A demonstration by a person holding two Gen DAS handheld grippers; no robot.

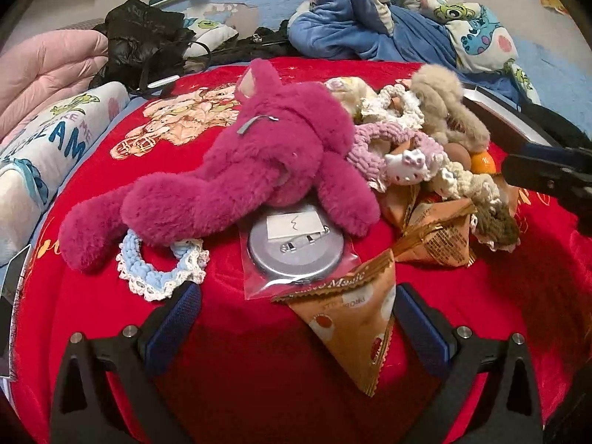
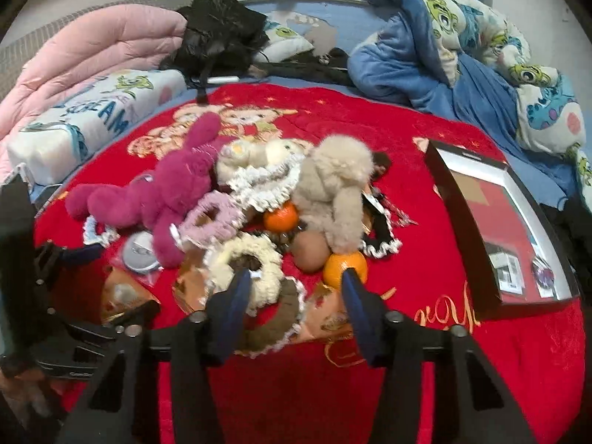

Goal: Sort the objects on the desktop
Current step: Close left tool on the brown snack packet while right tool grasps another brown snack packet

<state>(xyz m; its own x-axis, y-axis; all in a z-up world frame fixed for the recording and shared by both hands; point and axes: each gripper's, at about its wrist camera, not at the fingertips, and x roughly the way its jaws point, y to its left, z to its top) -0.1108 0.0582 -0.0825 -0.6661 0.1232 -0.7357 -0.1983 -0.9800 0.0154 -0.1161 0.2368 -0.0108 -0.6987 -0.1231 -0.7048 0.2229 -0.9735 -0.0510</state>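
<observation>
A pile lies on the red blanket (image 1: 259,370): a magenta plush (image 1: 240,170), a beige plush (image 2: 333,192), several lace scrunchies, two oranges (image 2: 344,266), a brown egg (image 2: 310,251) and triangular snack packets. My left gripper (image 1: 296,314) is open; one snack packet (image 1: 351,325) lies between its fingers beside the right pad, just below a bagged round badge (image 1: 292,248). My right gripper (image 2: 296,292) hangs over a brown lace-edged scrunchie (image 2: 281,314), which sits between its fingers. The left pad is at the scrunchie's edge and the right pad stands apart from it.
A black box (image 2: 462,199) with a silver inner rim lies open on the blanket at the right. Pink quilt (image 2: 92,55), printed pillows, a black bag (image 2: 218,26) and blue bedding (image 2: 425,55) ring the far side. A blue-white scrunchie (image 1: 155,273) lies left of the badge.
</observation>
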